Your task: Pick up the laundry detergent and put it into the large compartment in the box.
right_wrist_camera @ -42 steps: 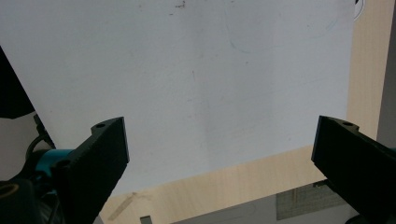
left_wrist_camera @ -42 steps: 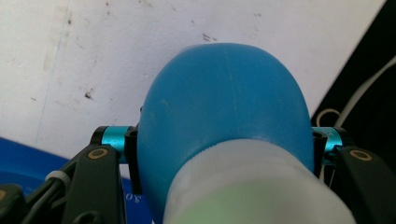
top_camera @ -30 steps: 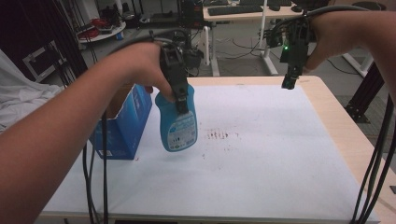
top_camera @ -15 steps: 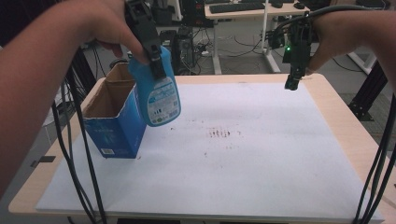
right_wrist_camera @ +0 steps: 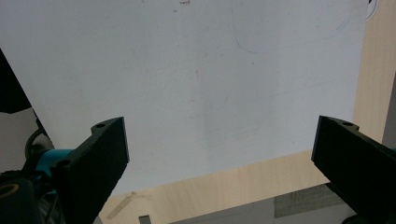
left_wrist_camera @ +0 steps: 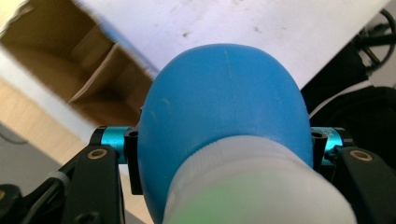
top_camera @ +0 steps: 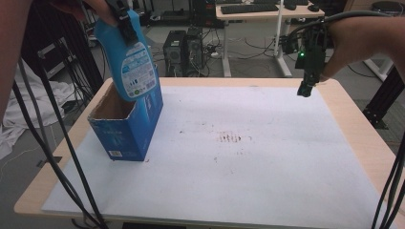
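My left gripper [top_camera: 125,28] is shut on a blue bottle [top_camera: 129,62] with a white printed label, held high and tilted over the open top of a blue cardboard box [top_camera: 128,125] at the table's left. In the left gripper view the bottle [left_wrist_camera: 224,121] bulges between the jaws, its white cap end nearest the camera, with the box's brown inside [left_wrist_camera: 70,70] below it. My right gripper [top_camera: 305,89] hangs open above the table's far right corner. In the right gripper view its fingers [right_wrist_camera: 100,161] stand wide apart over the white mat [right_wrist_camera: 201,84], nothing between them.
A white mat [top_camera: 248,162] with brown stains in the middle covers most of the wooden table [top_camera: 367,143]. Black cables [top_camera: 57,143] hang down at the left and right edges. Desks, computer towers and chairs stand behind the table.
My left gripper has carried the bottle up and to the left, from beside the box to above its open top. The right gripper has stayed where it was.
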Available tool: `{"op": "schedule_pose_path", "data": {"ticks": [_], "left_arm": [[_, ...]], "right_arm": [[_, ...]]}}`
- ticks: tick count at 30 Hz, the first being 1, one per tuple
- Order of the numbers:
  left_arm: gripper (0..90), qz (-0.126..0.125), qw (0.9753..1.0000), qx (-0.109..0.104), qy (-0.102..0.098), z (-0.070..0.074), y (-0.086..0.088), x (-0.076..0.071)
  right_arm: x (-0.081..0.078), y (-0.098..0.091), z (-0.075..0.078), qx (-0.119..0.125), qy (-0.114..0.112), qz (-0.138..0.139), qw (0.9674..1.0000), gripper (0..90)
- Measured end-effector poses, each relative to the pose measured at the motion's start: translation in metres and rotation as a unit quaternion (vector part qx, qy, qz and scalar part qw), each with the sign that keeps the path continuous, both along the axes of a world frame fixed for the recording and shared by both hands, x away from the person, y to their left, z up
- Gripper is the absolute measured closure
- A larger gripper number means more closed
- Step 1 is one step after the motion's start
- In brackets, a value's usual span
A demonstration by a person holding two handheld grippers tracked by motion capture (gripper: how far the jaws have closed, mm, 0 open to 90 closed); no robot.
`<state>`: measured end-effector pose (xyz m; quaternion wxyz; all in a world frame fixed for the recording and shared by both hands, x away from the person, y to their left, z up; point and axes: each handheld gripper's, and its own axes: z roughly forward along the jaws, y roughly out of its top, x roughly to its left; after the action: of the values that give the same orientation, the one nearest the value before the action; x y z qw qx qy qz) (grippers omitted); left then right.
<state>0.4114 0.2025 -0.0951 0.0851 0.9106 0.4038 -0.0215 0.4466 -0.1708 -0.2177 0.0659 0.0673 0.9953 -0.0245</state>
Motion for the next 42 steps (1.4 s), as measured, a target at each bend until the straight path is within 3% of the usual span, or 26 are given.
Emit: {"op": "schedule_pose_path", "data": {"ticks": [3, 5, 8, 17, 23, 26, 29, 31, 42], "left_arm": [[38.9, 0.028, 0.9996, 0.005, -0.002, 0.0, 0.016, 0.003], [38.9, 0.053, 0.9984, 0.02, -0.001, -0.005, 0.029, 0.006], [38.9, 0.071, 0.9969, 0.032, 0.002, -0.012, 0.039, 0.01], [38.9, 0.117, 0.9924, 0.036, 0.002, -0.032, 0.06, 0.018], [38.9, 0.125, 0.9916, 0.032, 0.01, -0.047, 0.061, 0.022], [38.9, 0.132, 0.9906, 0.028, 0.023, -0.064, 0.059, 0.026], [38.9, 0.13, 0.9907, 0.029, 0.025, -0.069, 0.058, 0.027], [38.9, 0.132, 0.9902, 0.032, 0.032, -0.083, 0.056, 0.03], [38.9, 0.122, 0.9915, 0.035, 0.028, -0.129, 0.056, 0.037]], "right_arm": [[0.0, 0.0, 0.0, 0.0, 0.001, -0.002, 1.0, 2.9], [0.001, 0.001, -0.001, 0.0, 0.002, -0.002, 1.0, 2.9], [0.002, 0.002, -0.001, -0.003, 0.004, -0.001, 1.0, 2.9], [0.002, 0.003, -0.002, -0.001, 0.003, -0.002, 1.0, 2.9], [0.003, 0.002, -0.002, -0.001, 0.003, -0.002, 1.0, 2.9], [0.003, 0.004, -0.002, 0.001, 0.002, -0.001, 1.0, 2.9], [0.003, 0.004, -0.002, 0.001, 0.002, 0.0, 1.0, 3.0], [0.002, 0.005, -0.002, 0.001, 0.004, -0.004, 1.0, 3.0], [0.002, 0.004, -0.003, -0.003, 0.002, -0.004, 1.0, 3.0]]}}
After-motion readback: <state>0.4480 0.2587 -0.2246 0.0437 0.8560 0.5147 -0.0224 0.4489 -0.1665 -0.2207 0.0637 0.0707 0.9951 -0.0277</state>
